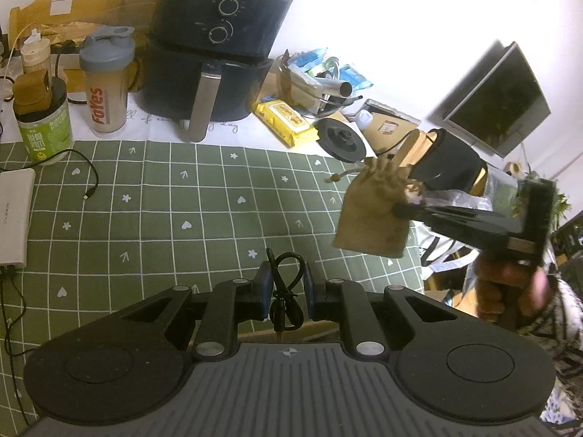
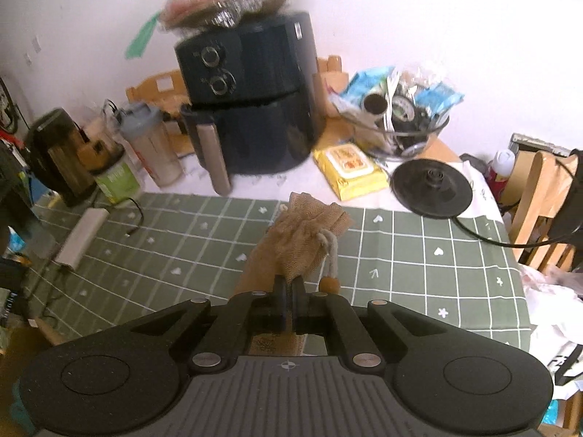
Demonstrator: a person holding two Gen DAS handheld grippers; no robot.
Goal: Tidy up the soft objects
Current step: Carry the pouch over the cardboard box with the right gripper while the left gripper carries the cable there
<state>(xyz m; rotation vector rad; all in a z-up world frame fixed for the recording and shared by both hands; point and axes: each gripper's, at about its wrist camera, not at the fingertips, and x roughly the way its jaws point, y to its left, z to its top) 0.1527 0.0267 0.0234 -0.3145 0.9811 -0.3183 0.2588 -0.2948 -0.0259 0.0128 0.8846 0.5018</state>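
Burlap pouch [image 2: 298, 240] clenched in right tool [image 2: 289, 287] above green cloth [image 2: 419, 255], left tool [image 1: 288, 291] gripping coiled black cable [image 1: 286, 291].

My left gripper [image 1: 288, 296] pinches a coiled cable [image 1: 286, 293] over the near part of the checked cloth [image 1: 164, 211]; my right gripper [image 2: 290, 300] holds the drawstring pouch [image 2: 304, 240] up off the cloth, to the right of the left one. Behind the cloth: air fryer [image 1: 218, 47], shaker bottle [image 1: 106, 80] and jar [image 1: 45, 123] on its left, wipes pack [image 1: 286, 122] and kettle base [image 1: 340, 138] on its right. Power bank [image 1: 12, 218] lies at the cloth's left edge.
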